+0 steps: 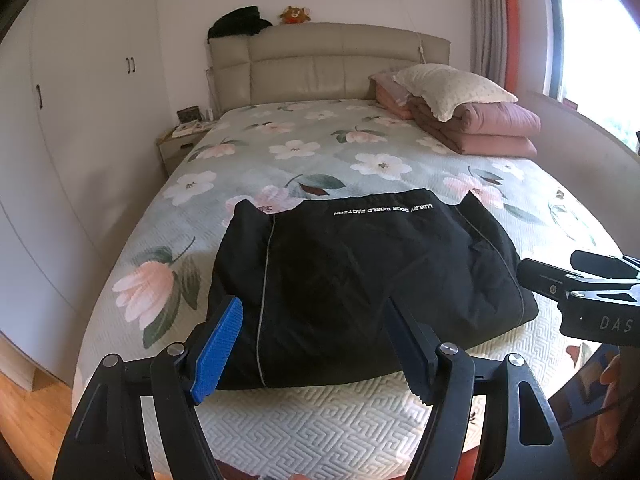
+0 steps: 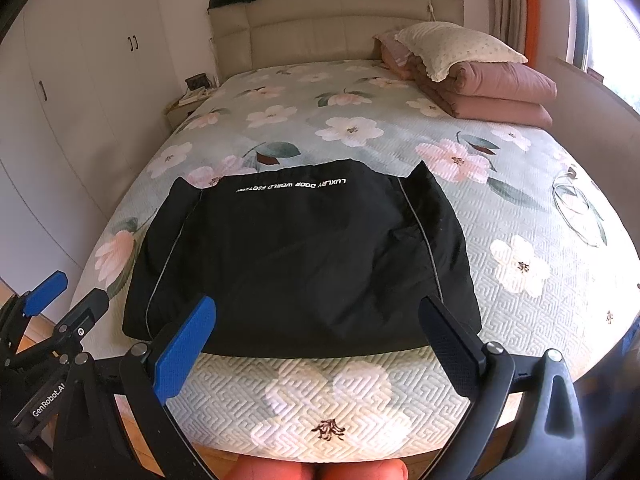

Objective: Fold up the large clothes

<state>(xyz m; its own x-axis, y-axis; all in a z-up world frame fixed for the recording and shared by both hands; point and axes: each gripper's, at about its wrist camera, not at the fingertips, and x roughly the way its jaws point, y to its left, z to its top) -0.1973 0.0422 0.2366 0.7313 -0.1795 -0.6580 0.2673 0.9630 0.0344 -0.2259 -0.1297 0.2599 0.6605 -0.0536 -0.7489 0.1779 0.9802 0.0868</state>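
Note:
A black padded garment (image 1: 360, 276) lies folded into a broad rectangle near the foot of the bed, white lettering along its far edge; it shows too in the right wrist view (image 2: 304, 256). My left gripper (image 1: 316, 320) hovers over its near edge, open, nothing between the blue pads. My right gripper (image 2: 320, 320) also stands open above the garment's near edge, empty. The right gripper's body (image 1: 592, 296) shows at the right edge of the left wrist view; the left gripper's fingertips (image 2: 44, 288) appear at the lower left of the right wrist view.
The bed (image 1: 304, 148) has a floral quilted cover. Folded pink quilts and a pillow (image 1: 468, 112) sit at the far right. A beige headboard (image 1: 328, 64), white wardrobes (image 1: 80, 120), a nightstand (image 1: 180, 140) and a window (image 1: 600, 52) surround it. A person's fingers (image 2: 320, 468) show below.

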